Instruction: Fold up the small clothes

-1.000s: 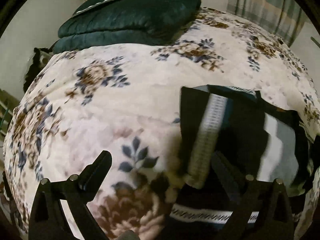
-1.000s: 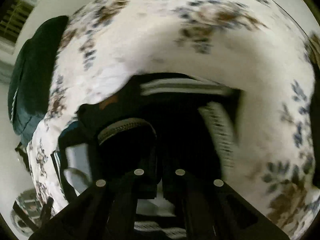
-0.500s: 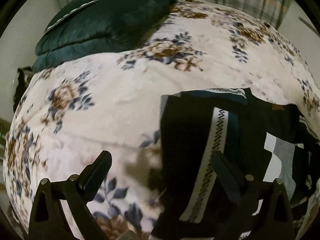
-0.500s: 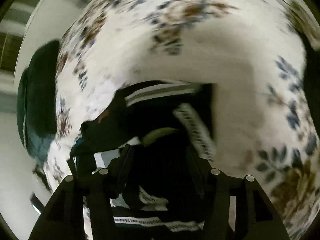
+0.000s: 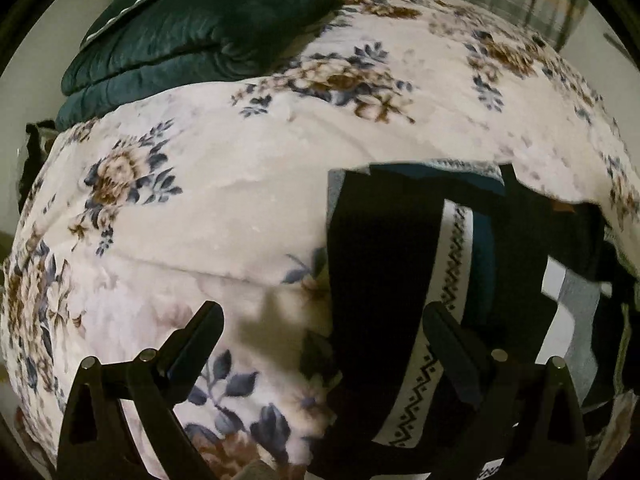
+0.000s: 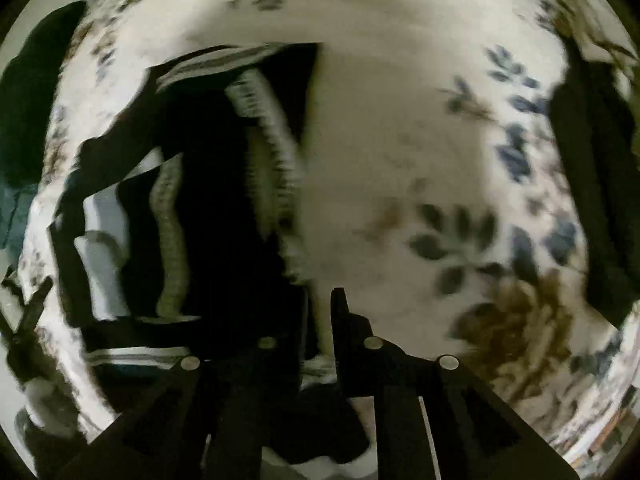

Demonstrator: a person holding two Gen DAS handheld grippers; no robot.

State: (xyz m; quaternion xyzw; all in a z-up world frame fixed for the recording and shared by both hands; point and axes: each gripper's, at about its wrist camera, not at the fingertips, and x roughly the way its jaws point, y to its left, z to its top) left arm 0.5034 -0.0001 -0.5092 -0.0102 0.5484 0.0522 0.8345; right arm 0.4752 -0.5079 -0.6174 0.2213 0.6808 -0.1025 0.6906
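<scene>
Your left claw is wide apart and holds nothing. The dark cloth with the zigzag white band lies on the flowery bed, under your left claw's right finger and running straight ahead. Your right claw looks almost together, pinching the cloth's near edge, but the picture is blurry. Far ahead sits a green pillow.
</scene>
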